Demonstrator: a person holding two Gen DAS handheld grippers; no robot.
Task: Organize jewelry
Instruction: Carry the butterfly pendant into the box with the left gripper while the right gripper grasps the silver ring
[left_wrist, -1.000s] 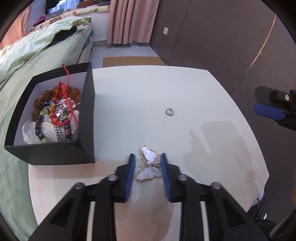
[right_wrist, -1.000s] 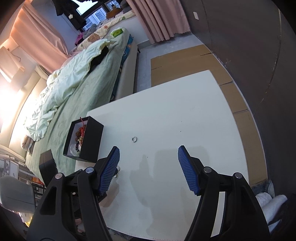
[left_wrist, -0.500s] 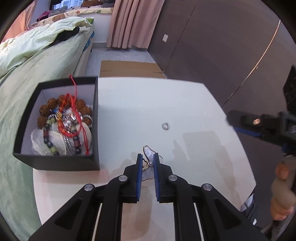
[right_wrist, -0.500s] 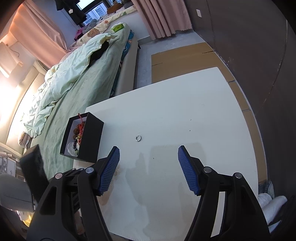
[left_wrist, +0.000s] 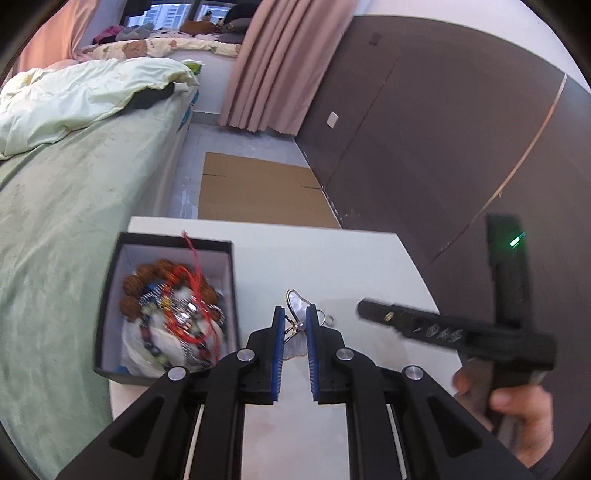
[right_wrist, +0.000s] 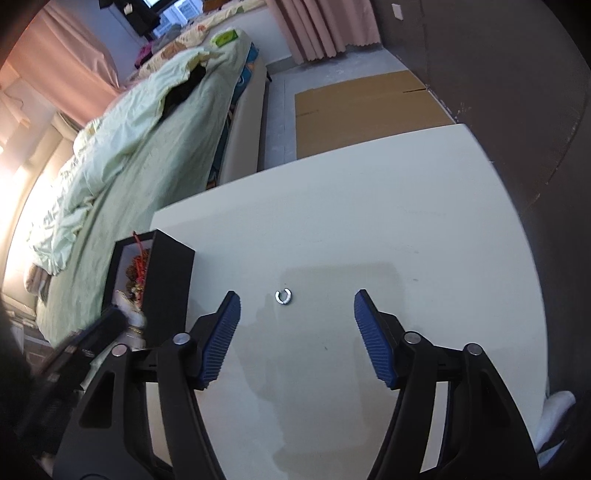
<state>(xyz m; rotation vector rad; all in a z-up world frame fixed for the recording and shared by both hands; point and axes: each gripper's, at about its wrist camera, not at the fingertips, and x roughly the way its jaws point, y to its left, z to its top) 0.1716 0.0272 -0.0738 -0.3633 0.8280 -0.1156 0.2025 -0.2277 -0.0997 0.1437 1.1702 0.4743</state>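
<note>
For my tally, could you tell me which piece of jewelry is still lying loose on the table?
The small silver ring; the butterfly brooch is clamped in the left hand-held gripper.

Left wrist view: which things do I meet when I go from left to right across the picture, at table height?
Green bed → black jewelry box → butterfly brooch between the fingers of the left gripper → small ring → right gripper, seen from the side.

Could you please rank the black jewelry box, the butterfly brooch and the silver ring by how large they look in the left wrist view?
1. Black jewelry box, by far the largest.
2. Butterfly brooch, clamped in the left gripper; partly hidden and nearer the camera, so its size is unsure.
3. Silver ring, smallest, on the white table.
</note>
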